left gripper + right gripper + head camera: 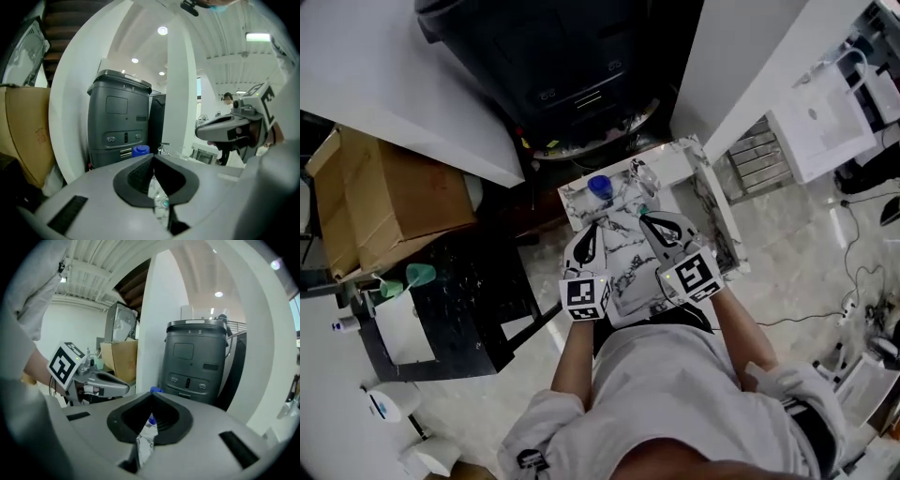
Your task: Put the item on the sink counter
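Note:
A blue-capped item [600, 187] stands at the far end of a small marble-patterned counter [628, 274], with a clear glass piece [645, 176] to its right. My left gripper [592, 232] hovers over the counter's middle, shut and holding nothing. Beside it, my right gripper [650, 219] is also shut and empty, with a small teal thing [643, 209] just beyond its tips. In the left gripper view the jaws [153, 161] meet tip to tip, and the blue cap [140, 150] shows just beyond them. The right gripper view shows closed jaws [151, 401] with the blue cap [156, 390] behind.
A dark grey machine [572, 56] stands behind the counter. A cardboard box [384, 197] and a black stand with bottles [441, 309] are to the left. A metal rack [759, 150] and a white pillar are to the right.

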Demonstrator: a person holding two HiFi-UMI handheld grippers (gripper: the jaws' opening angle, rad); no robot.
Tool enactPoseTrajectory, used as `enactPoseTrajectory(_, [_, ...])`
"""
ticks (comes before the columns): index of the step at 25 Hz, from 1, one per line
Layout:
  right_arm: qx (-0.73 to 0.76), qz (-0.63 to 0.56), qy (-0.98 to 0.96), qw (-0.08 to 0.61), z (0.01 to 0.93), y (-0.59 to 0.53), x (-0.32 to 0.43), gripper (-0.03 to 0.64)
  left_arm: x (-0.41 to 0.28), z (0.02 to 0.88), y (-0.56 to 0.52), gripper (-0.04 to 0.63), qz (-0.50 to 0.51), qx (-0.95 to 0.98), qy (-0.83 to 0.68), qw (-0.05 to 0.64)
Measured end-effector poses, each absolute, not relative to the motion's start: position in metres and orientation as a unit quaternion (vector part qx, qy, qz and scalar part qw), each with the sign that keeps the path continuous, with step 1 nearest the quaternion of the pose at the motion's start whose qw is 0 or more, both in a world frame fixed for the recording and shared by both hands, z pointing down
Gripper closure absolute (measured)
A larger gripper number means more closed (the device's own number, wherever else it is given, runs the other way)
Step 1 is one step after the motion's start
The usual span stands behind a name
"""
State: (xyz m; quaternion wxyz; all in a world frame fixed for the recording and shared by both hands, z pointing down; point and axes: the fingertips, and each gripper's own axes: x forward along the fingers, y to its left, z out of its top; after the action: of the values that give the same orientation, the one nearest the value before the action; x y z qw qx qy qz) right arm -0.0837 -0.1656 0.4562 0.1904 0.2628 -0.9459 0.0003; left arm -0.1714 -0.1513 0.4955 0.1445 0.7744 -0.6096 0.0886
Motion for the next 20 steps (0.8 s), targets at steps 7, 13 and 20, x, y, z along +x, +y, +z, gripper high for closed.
enactPoseTrajectory(7, [0.283,0.086,-0.950,0.095,0.427,-0.162,-0.045,0.612,-0.134,0.471,-0.138,0.586,0.100,0.751,-0.639,0.138])
enactPoseTrajectory(13, [0.291,0.057,-0.953,0.070,0.414,-0.168,-0.001,0.612,-0.102,0.454,-0.129,0.586,0.084,0.714,-0.683,0.129])
enactPoseTrajectory(20, [0.322,0.027,-0.945,0.054,0.415,-0.168,0.031,0.612,-0.077,0.453,-0.107,0.586,0.100,0.696,-0.699,0.129])
